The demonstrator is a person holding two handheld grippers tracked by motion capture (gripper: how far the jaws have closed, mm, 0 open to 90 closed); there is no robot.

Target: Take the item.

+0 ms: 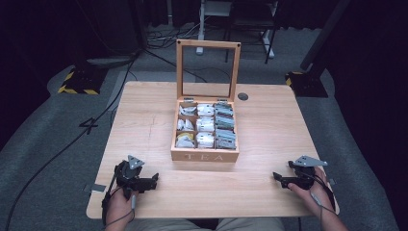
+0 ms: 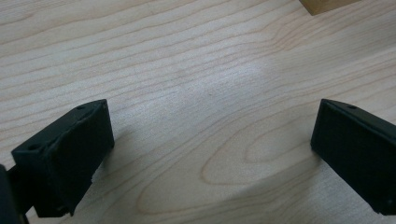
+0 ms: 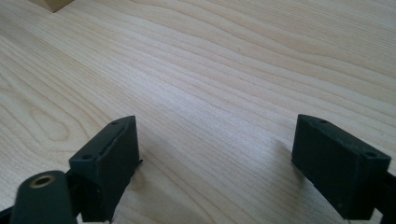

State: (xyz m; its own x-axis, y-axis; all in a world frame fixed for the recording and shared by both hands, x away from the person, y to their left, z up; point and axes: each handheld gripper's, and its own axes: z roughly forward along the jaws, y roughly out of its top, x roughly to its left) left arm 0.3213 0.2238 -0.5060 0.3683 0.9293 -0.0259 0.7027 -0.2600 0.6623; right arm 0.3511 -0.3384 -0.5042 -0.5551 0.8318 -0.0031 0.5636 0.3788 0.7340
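A wooden tea box (image 1: 204, 155) marked TEA stands in the middle of the table, its glass-paned lid (image 1: 208, 71) raised upright. Several tea bags (image 1: 206, 126) fill its compartments. My left gripper (image 1: 155, 178) rests low over the table's near left, jaws wide apart with bare wood between them (image 2: 212, 140). My right gripper (image 1: 276, 176) sits at the near right, also open over bare wood (image 3: 215, 154). A corner of the box (image 2: 327, 4) shows at the top of the left gripper view, and another corner (image 3: 52, 3) at the top left of the right gripper view.
The light wooden table (image 1: 144, 120) has a round cable hole (image 1: 243, 96) behind the box. A small grey tag (image 1: 98, 187) lies at the near left edge. Cables and stand bases cover the floor beyond the table.
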